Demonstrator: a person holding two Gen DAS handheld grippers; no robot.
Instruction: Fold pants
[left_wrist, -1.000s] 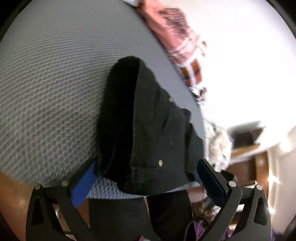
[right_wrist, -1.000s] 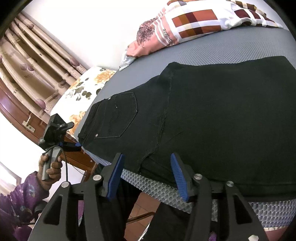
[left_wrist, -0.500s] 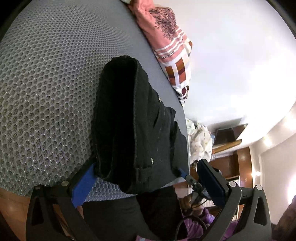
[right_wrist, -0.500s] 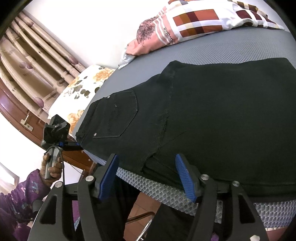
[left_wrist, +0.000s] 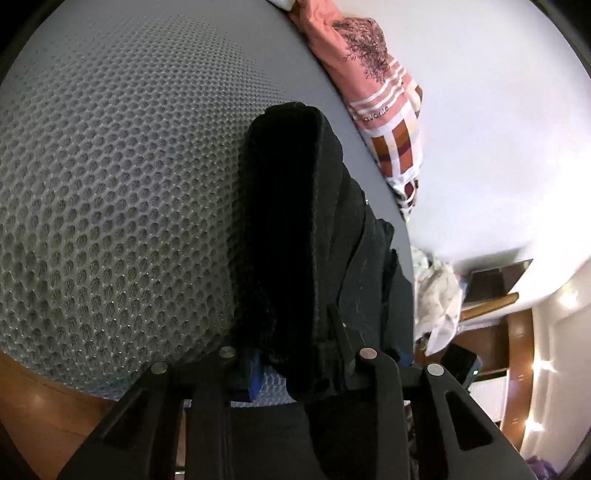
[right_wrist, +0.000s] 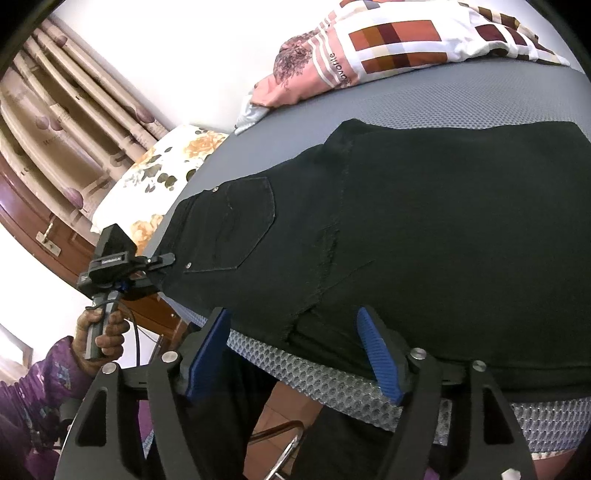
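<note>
Below, left tongs (left_wrist: 321, 354): jaws closing on the waistband edge of the pants (right_wrist: 424, 229), cloth bunched between the pads, so the grip looks made or nearly made. Right tongs (right_wrist: 295, 350): jaws opening, nothing pinched; the blue pads straddle the near hem without pressing it.

Pants: black, spread flat across the grey mesh bed (left_wrist: 110, 184), back pocket up, near edge lying along the bed's rim.

Step in hand, as judged: secure both near corners before lifting. To do it well, the right tongs should slide under all layers at the hem before shutting, and both should rise together so the cloth folds evenly.

Pose: both tongs tilt downward toward the bed edge. The left hand (right_wrist: 99, 332) grips its handle upright, sleeve (right_wrist: 40, 373) below it.
</note>
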